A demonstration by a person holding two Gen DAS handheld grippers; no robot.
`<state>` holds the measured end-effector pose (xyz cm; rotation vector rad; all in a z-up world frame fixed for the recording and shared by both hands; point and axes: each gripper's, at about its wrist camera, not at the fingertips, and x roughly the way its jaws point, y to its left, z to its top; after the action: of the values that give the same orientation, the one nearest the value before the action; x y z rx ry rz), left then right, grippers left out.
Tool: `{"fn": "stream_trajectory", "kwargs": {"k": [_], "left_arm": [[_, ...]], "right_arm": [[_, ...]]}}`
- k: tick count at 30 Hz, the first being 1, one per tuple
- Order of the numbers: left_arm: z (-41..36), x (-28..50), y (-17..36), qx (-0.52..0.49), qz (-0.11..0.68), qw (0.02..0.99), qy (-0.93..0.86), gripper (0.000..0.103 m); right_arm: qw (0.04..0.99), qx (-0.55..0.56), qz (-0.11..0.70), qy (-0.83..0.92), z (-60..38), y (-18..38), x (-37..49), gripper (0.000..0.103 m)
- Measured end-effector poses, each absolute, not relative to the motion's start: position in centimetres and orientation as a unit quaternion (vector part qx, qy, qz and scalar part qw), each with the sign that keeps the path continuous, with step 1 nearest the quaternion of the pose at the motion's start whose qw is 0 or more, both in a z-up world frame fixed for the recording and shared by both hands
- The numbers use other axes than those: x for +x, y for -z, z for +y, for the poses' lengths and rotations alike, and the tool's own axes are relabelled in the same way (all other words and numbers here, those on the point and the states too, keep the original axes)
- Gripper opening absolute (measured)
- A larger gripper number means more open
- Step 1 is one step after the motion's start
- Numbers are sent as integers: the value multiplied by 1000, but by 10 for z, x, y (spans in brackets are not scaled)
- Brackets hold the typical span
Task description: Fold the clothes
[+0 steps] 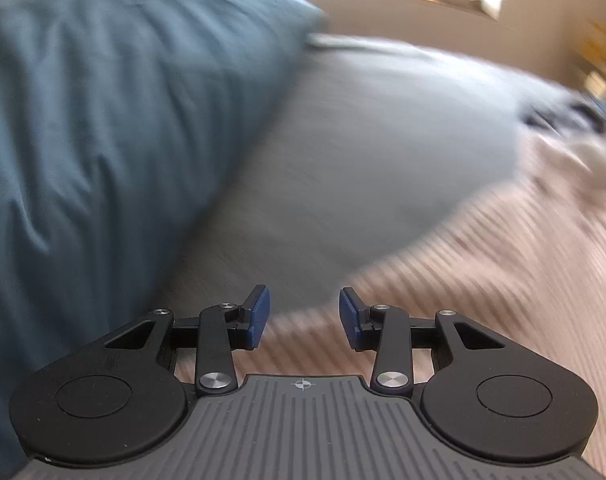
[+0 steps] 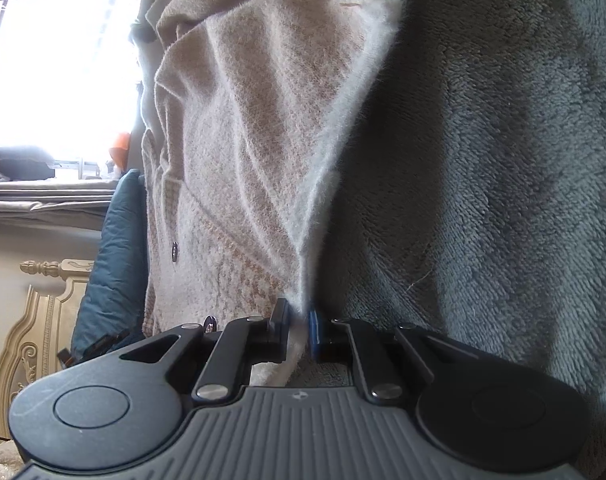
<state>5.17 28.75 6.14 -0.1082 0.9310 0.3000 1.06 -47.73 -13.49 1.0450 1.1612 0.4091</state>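
A: The left claw (image 1: pixel 304 312), what is it doing?

B: Its blue pads (image 1: pixel 258 317) stand well apart with nothing between them. It hangs over the bed, and the whole left wrist view is smeared by blur.

A: What lies under it?

B: At the left edge of the bed a teal pillow (image 1: pixel 103 120) fills the view. Next comes the grey blanket (image 1: pixel 363 160), straight ahead of the open fingers. Then, from below the claw out to the right, the striped beige cardigan (image 1: pixel 483 280) spreads over the blanket. The claw sits over the cardigan's near border, not touching it as far as I can tell.

A: And the right claw (image 2: pixel 300 330)?

B: Closed tight on a fold of that same fuzzy cardigan (image 2: pixel 263 140). The cloth runs up from between the pads in a taut ridge, away from the claw, with most of the garment lying to the left of that ridge.

A: What surrounds it in that view?

B: Far left, a bright window (image 2: pixel 59 80) and a carved cream headboard (image 2: pixel 35 320). Then the teal pillow (image 2: pixel 115 264), just beside the cardigan's left border. A dark button (image 2: pixel 174 251) shows on the garment. To the right of the gripped ridge, only the plush grey blanket (image 2: pixel 503 180), touching the cardigan along its edge.
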Motion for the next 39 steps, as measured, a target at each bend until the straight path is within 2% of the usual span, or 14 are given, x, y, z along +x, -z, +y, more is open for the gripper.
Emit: {"fn": "stream_trajectory", "kwargs": {"k": [2, 4, 6, 10, 12, 16, 21, 23, 24, 25, 27, 32, 39], "left_arm": [[255, 34, -61, 1, 483, 871, -85, 40], [223, 11, -51, 75, 506, 858, -49, 50], [198, -12, -32, 146, 517, 842, -45, 54], [193, -45, 6, 182, 551, 812, -64, 54], [194, -50, 13, 199, 538, 816, -77, 53], [192, -54, 16, 252, 501, 822, -96, 45], [185, -59, 31, 350, 483, 799, -78, 45], [184, -63, 39, 375, 476, 792, -72, 40], [184, -65, 40, 381, 475, 790, -70, 31], [184, -66, 36, 378, 476, 791, -68, 10], [185, -70, 30, 373, 479, 792, -66, 4], [186, -78, 13, 360, 486, 794, -57, 1], [183, -79, 37, 387, 517, 763, -31, 3]], "right_arm": [[690, 469, 520, -184, -478, 135, 11, 10], [690, 469, 520, -185, -478, 135, 11, 10], [691, 468, 519, -184, -477, 135, 10, 10], [695, 467, 515, -185, -476, 135, 8, 10], [696, 467, 514, -184, -476, 134, 7, 10], [699, 463, 515, -181, -475, 132, 6, 10], [705, 460, 510, -177, -472, 130, 3, 10], [706, 460, 509, -176, -472, 130, 2, 10], [706, 460, 509, -176, -471, 129, 2, 10], [707, 460, 508, -176, -471, 129, 2, 10], [707, 459, 507, -176, -471, 129, 2, 10], [708, 460, 506, -176, -470, 129, 1, 10], [705, 465, 505, -179, -471, 131, 1, 10]]}}
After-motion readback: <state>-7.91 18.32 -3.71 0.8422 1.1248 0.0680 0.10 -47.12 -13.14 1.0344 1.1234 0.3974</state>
